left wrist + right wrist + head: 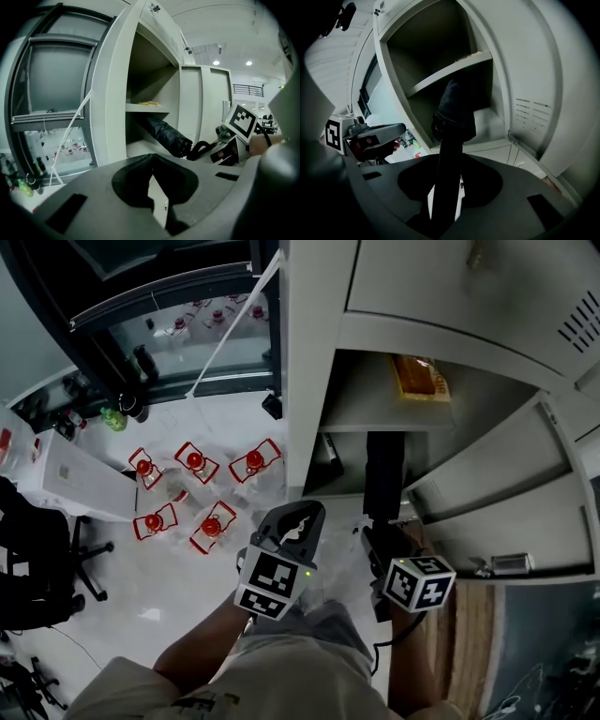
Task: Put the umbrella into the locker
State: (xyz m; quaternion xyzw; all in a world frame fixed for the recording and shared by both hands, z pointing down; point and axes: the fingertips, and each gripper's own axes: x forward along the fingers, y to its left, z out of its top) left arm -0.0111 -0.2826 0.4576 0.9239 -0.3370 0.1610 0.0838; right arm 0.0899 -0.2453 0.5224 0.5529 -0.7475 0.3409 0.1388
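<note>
A folded black umbrella (382, 474) points into the lower compartment of the open grey locker (309, 352), its far end lying over the compartment's floor. My right gripper (380, 542) is shut on the umbrella's handle end. In the right gripper view the black handle runs up between the jaws (449, 164) to the bunched canopy (454, 108). My left gripper (295, 521) hangs to the left of the umbrella, in front of the locker's side wall, shut and empty (152, 161). From there the umbrella (164, 133) shows slanting into the opening.
A yellow item (419, 376) lies on the shelf above the umbrella. The locker door (525, 512) stands swung open to the right. Several red-capped containers (194, 462) sit on the white floor at left, near a white box (66, 474) and an office chair (37, 559).
</note>
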